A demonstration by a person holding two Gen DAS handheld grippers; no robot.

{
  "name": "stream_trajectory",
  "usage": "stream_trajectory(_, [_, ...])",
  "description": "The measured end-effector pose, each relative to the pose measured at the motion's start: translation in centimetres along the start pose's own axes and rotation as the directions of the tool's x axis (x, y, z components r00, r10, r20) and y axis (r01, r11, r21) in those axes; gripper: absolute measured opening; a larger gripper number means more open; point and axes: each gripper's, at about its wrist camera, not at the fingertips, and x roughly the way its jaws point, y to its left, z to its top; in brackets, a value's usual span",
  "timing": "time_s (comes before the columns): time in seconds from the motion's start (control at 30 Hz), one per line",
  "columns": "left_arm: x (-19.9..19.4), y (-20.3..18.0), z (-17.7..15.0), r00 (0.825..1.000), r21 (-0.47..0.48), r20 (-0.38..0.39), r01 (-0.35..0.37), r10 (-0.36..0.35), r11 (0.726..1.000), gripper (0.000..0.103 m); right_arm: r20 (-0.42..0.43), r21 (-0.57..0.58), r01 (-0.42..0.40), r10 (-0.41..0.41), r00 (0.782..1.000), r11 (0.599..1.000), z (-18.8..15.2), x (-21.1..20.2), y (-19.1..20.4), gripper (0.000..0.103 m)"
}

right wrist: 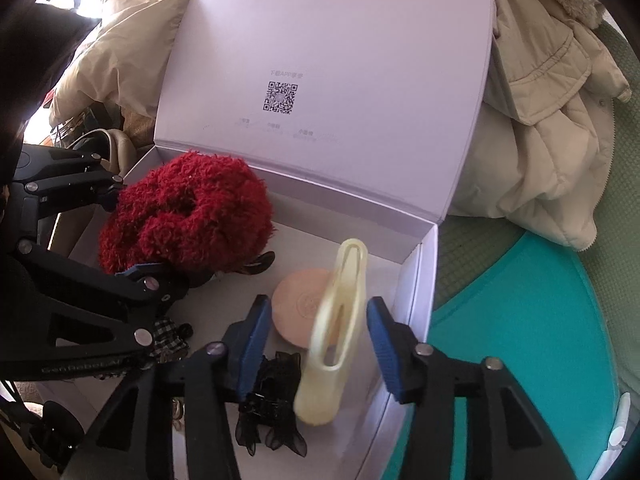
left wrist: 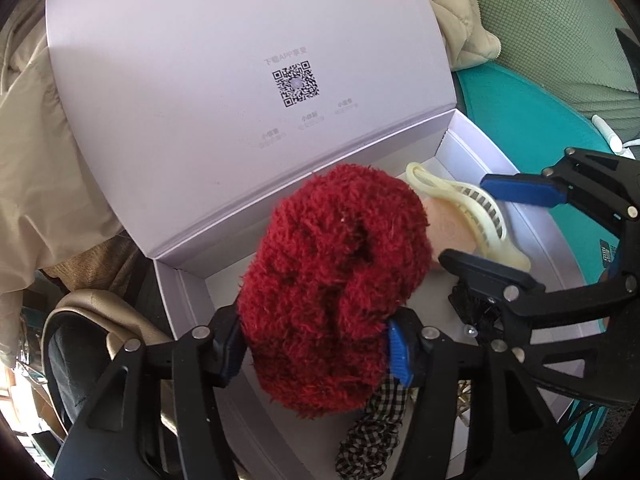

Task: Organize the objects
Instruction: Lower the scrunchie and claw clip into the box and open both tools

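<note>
Red and fuzzy, a scrunchie [left wrist: 332,284] sits between the fingers of the left gripper [left wrist: 316,344] above the near-left part of an open lilac box [right wrist: 416,280], the pads touching its sides. The right gripper [right wrist: 316,344] hangs over the box's right side, fingers apart, with a cream hair claw [right wrist: 336,340] blurred between them and clear of both pads. A peach round compact [right wrist: 296,304], black lace bow [right wrist: 272,408] and checked scrunchie [left wrist: 372,436] lie on the box floor.

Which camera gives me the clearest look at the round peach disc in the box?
The right wrist view: the peach disc shows mostly whole beside the cream clip. In the left wrist view only a sliver shows behind the red scrunchie.
</note>
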Motion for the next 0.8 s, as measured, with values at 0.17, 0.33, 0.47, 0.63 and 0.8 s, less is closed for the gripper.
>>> stream_trajectory(0.17, [-0.6, -0.1, 0.1, 1.000, -0.005, 0.024, -0.004, 0.004, 1.000, 0.062, 0.007, -0.011, 0.020, -0.020, 1.000, 1.000, 0.0, -0.9, 0.2, 0.056])
stream_trajectory(0.33, [-1.4, 0.1, 0.2, 0.997, -0.024, 0.069, -0.019, 0.021, 1.000, 0.071, 0.025, -0.004, 0.027, -0.027, 0.999, 1.000, 0.0, -1.9, -0.3, 0.056])
stream_trajectory(0.47, [-2.2, 0.8, -0.4, 0.992, -0.034, 0.116, -0.039, 0.043, 0.999, 0.079, 0.026, -0.001, 0.030, -0.029, 0.999, 1.000, -0.3, -2.4, -1.0, 0.056])
stream_trajectory(0.63, [-3.1, 2.4, -1.3, 0.991, -0.063, 0.127, -0.030, 0.038, 0.998, 0.086, 0.026, 0.002, 0.031, -0.031, 0.999, 1.000, -0.2, -2.4, -0.8, 0.056])
stream_trajectory(0.8, [-4.0, 3.2, -1.6, 0.988, -0.090, 0.151, -0.020, 0.034, 0.996, 0.088, 0.028, 0.011, 0.036, -0.036, 0.999, 0.999, 0.0, -2.3, -0.7, 0.056])
